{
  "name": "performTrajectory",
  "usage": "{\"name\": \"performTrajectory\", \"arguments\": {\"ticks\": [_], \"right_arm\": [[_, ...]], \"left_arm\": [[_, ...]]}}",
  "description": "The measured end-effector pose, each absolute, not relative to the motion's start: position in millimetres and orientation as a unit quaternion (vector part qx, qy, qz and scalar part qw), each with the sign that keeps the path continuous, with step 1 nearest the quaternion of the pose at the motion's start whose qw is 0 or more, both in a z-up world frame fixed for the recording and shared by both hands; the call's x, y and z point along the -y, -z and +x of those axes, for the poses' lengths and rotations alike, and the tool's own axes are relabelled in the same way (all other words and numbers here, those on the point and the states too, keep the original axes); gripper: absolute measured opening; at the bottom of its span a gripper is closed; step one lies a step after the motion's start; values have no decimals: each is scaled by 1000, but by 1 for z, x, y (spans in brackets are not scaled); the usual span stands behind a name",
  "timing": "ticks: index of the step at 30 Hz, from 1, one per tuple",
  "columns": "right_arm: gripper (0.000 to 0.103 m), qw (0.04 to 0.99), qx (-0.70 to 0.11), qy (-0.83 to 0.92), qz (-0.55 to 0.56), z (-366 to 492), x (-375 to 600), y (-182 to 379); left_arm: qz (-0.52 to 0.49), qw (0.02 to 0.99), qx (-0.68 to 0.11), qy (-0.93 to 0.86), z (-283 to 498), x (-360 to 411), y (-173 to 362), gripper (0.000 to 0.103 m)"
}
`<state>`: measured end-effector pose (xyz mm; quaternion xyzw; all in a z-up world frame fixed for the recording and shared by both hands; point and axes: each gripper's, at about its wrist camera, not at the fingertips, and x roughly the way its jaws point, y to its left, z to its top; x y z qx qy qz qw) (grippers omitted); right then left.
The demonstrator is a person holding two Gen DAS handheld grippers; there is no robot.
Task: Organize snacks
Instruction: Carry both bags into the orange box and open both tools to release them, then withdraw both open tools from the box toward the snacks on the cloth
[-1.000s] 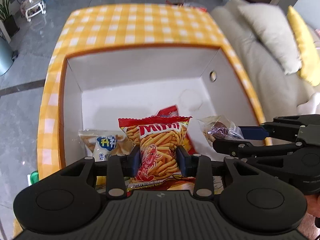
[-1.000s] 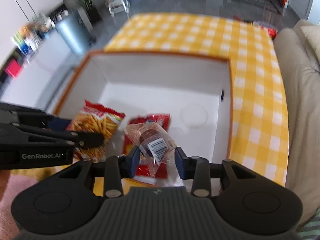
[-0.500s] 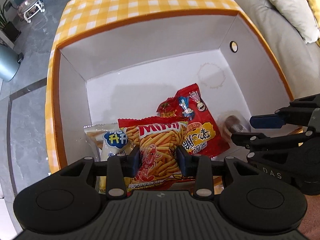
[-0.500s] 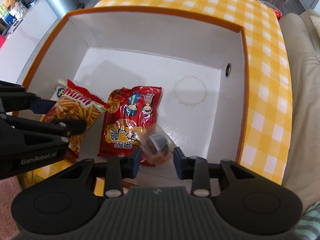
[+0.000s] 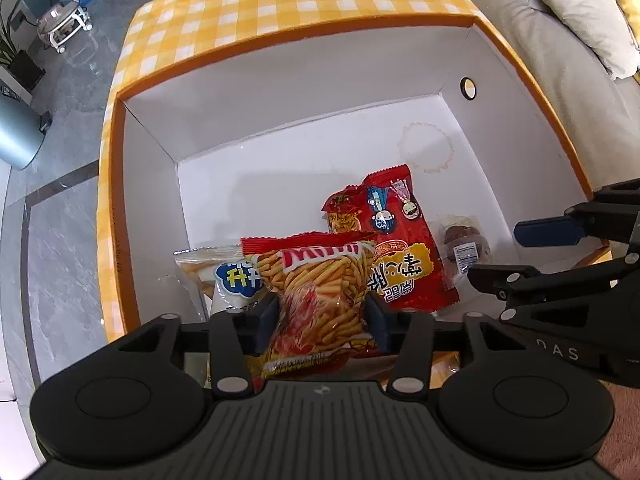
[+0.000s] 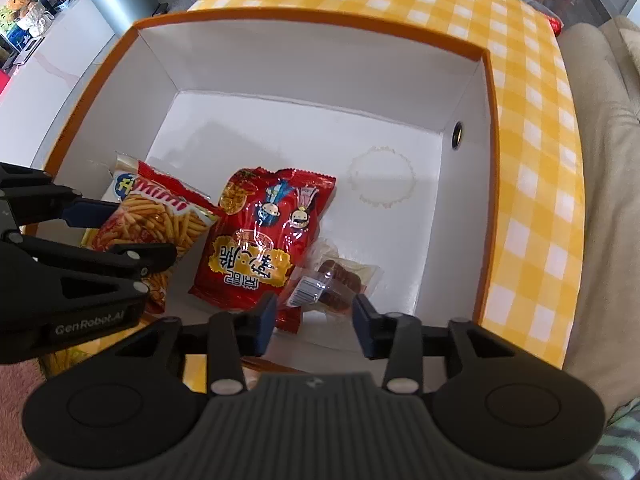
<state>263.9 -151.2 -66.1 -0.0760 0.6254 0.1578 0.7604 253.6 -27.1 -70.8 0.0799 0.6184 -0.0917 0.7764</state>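
Snack drop-off into the box, mid-step.

Mimi fries bag (image 5: 320, 292) is clamped by the left tongs (image 5: 320, 320), held low over the white box (image 6: 460, 92) at its near-left; release is judged the next move. Long axis runs away from the cam, logo end pointed to the far wall. Right tongs (image 6: 314, 320) are spread, nothing gripped; clear cake pack (image 6: 332, 280) lies under them, beside the red bag (image 6: 260, 240).
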Motion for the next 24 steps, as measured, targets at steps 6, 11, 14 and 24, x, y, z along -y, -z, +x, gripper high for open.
{"name": "performTrajectory", "arguments": {"ticks": [6, 11, 14, 24], "right_arm": [[58, 765, -618, -160, -85, 261, 150, 55], [64, 772, -609, -159, -86, 257, 150, 42], [66, 781, -599, -156, -83, 252, 152, 31], [71, 812, -559, -157, -66, 219, 158, -6]], "left_arm": [[93, 788, -603, 81, 247, 26, 57, 75], [90, 796, -593, 80, 239, 21, 41, 76], [88, 807, -579, 79, 230, 18, 28, 76], [74, 841, -530, 83, 193, 5, -12, 76]]}}
